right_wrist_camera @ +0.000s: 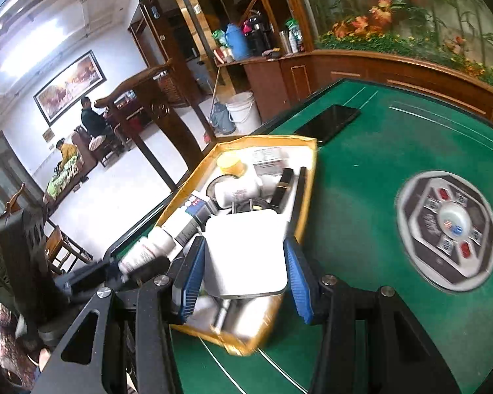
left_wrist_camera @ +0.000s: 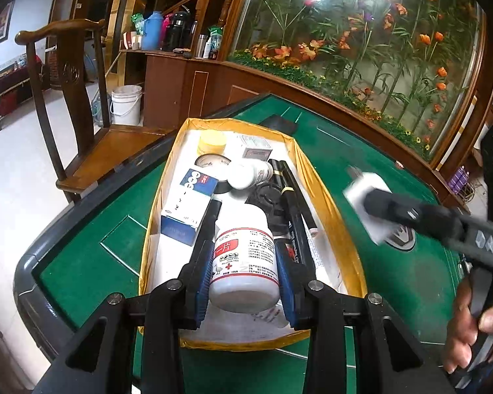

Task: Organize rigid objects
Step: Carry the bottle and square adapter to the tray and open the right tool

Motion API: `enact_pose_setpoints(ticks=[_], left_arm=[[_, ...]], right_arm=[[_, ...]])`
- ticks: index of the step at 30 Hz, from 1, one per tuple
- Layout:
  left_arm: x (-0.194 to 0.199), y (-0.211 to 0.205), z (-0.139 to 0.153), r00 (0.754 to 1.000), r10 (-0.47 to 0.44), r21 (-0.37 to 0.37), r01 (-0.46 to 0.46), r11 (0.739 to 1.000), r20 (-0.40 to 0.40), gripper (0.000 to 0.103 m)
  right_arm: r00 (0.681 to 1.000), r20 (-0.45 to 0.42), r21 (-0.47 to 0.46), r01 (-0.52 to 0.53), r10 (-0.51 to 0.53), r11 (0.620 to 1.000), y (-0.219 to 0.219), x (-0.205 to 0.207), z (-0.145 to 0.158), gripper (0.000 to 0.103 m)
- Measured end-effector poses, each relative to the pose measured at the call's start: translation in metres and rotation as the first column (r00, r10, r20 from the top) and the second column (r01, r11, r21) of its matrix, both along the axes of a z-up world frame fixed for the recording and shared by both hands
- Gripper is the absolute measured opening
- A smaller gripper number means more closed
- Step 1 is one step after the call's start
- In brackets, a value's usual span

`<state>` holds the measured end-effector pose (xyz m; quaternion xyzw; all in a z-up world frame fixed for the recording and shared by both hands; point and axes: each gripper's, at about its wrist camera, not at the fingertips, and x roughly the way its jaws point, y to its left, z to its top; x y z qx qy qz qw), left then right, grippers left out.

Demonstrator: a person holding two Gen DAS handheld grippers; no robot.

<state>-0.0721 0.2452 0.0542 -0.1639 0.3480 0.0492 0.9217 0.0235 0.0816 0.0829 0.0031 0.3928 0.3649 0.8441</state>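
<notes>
A long yellow-rimmed cardboard box [left_wrist_camera: 338, 226] [right_wrist_camera: 307, 197] lies on the green table, filled with several small items. My left gripper [left_wrist_camera: 245, 266] is shut on a white pill bottle [left_wrist_camera: 246, 262] with a red label, held over the near half of the box. My right gripper [right_wrist_camera: 245, 256] is shut on a white square charger block [right_wrist_camera: 246, 256], held over the box's near end. In the left wrist view that same white charger block [left_wrist_camera: 366, 197] shows blurred at the right, above the table beside the box. The left gripper's bottle [right_wrist_camera: 144, 249] appears at the left of the right wrist view.
Inside the box lie a blue-and-white carton [left_wrist_camera: 190, 200], a second white bottle [left_wrist_camera: 249, 174], a yellow lid [left_wrist_camera: 212, 142], black pens [left_wrist_camera: 295, 216] and a small grey carton [left_wrist_camera: 254, 146]. A black phone [right_wrist_camera: 328, 121] lies beyond the box. The table's round control hub [right_wrist_camera: 448, 229] sits to the right. A wooden chair [left_wrist_camera: 79, 124] stands at the left.
</notes>
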Motion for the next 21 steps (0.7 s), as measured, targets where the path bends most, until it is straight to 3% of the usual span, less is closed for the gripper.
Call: enact_pose_setpoints(ticks=[14,21], left_arm=[[0.032,-0.016,-0.003,0.997,-0.072,0.001,0.072,0.997,-0.018,0.037],[0.042,-0.026,-0.006,0.995,-0.093,0.035,0.094,0.995,-0.022,0.037]], right_arm=[[0.997,-0.063,-0.080,0.036,-0.041,0.996,0.070,0.074,-0.015,0.046],[0.994,-0.079,-0.114,0.067,-0.076,0.991,0.089,0.103,-0.029,0.046]])
